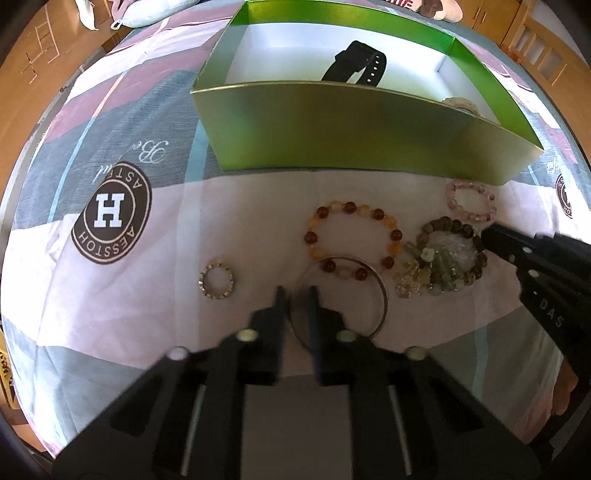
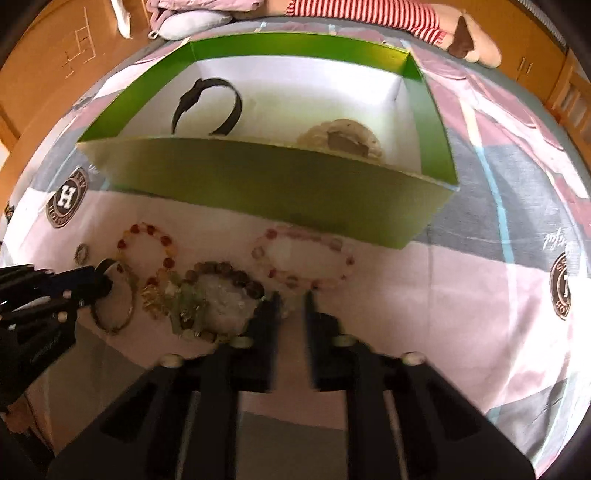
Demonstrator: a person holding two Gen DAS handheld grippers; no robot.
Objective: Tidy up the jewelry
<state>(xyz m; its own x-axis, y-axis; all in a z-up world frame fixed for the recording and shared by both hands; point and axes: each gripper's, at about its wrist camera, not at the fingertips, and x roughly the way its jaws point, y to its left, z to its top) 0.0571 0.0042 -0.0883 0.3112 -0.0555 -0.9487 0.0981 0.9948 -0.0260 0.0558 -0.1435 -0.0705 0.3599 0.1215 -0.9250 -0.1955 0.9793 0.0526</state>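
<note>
A thin metal bangle (image 1: 384, 295) lies on the bedsheet, and my left gripper (image 1: 296, 295) is shut on its left rim; the right wrist view shows the same grip (image 2: 105, 275). An amber bead bracelet (image 1: 378, 213) overlaps the bangle's far side. My right gripper (image 2: 291, 297) is shut, its tips between a pink bead bracelet (image 2: 271, 233) and a brown bead bracelet (image 2: 221, 267). Whether it pinches a bead is hidden. Green and clear beads (image 2: 184, 295) are heaped beside the brown one. A small sparkly ring (image 1: 207, 291) lies to the left.
A green open box (image 1: 332, 125) stands just beyond the jewelry. It holds a black watch strap (image 1: 354, 62) and a pale bracelet (image 2: 340, 136). The patchwork sheet carries round H logos (image 1: 110, 214). Pillows (image 2: 192, 22) and wooden furniture (image 1: 37, 55) ring the bed.
</note>
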